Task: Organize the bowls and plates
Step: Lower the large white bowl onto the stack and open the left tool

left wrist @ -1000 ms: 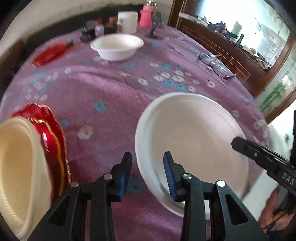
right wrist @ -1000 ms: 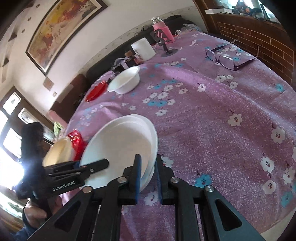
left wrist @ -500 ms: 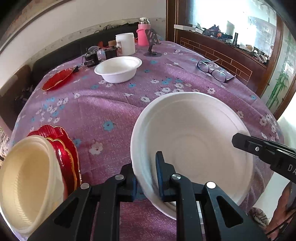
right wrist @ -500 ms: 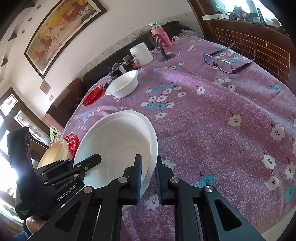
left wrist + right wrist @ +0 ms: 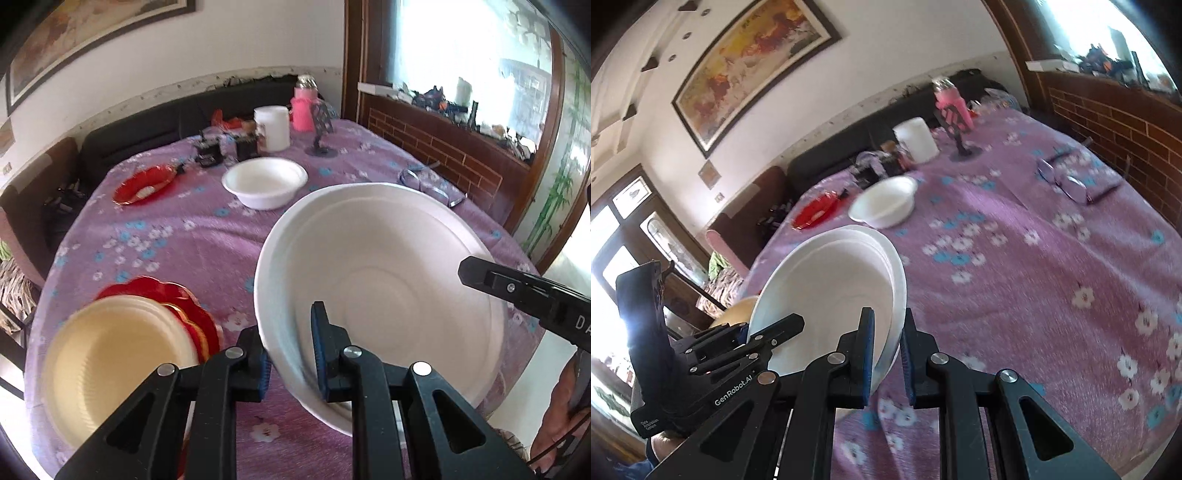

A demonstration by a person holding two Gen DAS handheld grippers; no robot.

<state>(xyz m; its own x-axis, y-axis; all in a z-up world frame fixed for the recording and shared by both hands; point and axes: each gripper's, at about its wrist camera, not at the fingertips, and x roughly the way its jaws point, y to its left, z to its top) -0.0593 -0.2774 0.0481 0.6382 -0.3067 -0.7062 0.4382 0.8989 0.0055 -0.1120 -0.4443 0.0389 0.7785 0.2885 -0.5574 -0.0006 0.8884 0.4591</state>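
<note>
The left gripper (image 5: pixel 289 350) is clamped on the near rim of a large white plate (image 5: pixel 388 288), one blue-padded finger inside the dish and the other under its outer wall, the gap no wider than the rim itself. The right gripper (image 5: pixel 888 350) pinches the opposite edge of what looks like the same plate (image 5: pixel 831 291), its jaws likewise closed down to the thickness of the rim, so the dish hangs between the two tools, tilted and seemingly clear of the purple flowered tablecloth (image 5: pixel 207 236). From the right wrist view the rim shows a doubled edge, so there may be two nested plates; I cannot tell for sure. Just to the left of the left gripper, low and close, a cream bowl (image 5: pixel 114 365) sits on a stack of red scalloped plates (image 5: pixel 184 306). Farther ahead of both grippers a smaller white bowl (image 5: pixel 265 181) stands on the cloth, and beyond it to the left lies a single red plate (image 5: pixel 144 182). At the far end stand a white cup (image 5: pixel 272 127) and a pink bottle (image 5: pixel 303 110); a pair of glasses (image 5: pixel 1067 181) lies off to the right. The step in hand appears to be carrying the white plate toward a place of its own. The next move probably calls for levelling it, lowering it flat onto cloth or a matching pile, and only then easing both pairs of jaws apart together, since releasing one side early would let it tip.
</note>
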